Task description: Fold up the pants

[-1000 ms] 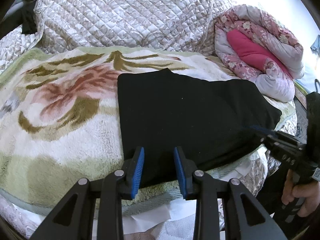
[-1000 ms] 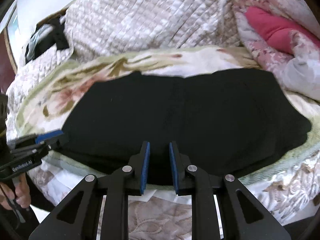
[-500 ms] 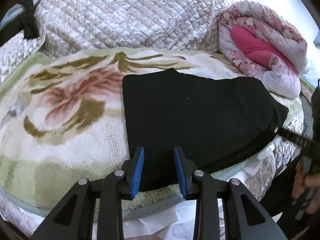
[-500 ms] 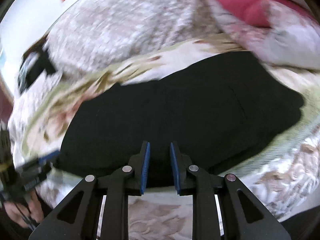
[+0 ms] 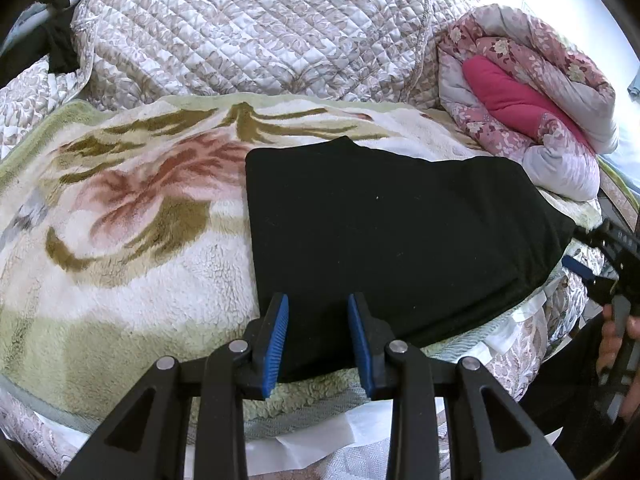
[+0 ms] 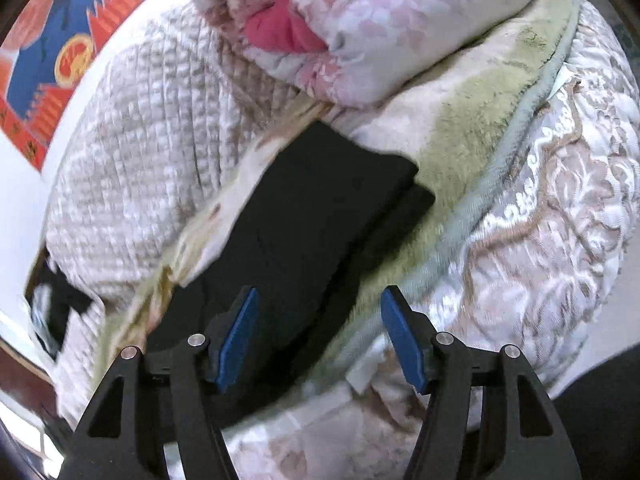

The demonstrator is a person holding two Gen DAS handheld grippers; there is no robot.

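Black pants (image 5: 396, 232), one pair, lie folded into a flat slab on the fleece blanket (image 5: 132, 248) that I take as my landmark; they sit on its right half, their near edge close to the blanket's front hem. I count one blanket, cream with green and pink flowers, spread on one bed over a pale quilted cover (image 5: 248, 32). Behind the blanket's far right corner sits one rolled floral quilt (image 5: 532, 92) with a pink lining.

I have two grippers. My left gripper (image 5: 318, 340) hovers over the pants' near edge, its two blue pads parted with nothing pressed between them. My right gripper (image 6: 318, 340) is off the blanket's right end, by the pants' corner there; its jaws are opening, wide apart and empty, with the cloth lying below them. One hand (image 5: 624, 344) holds it at the edge of the left view. One red and blue poster (image 6: 52, 56) hangs on the wall beyond the blanket.
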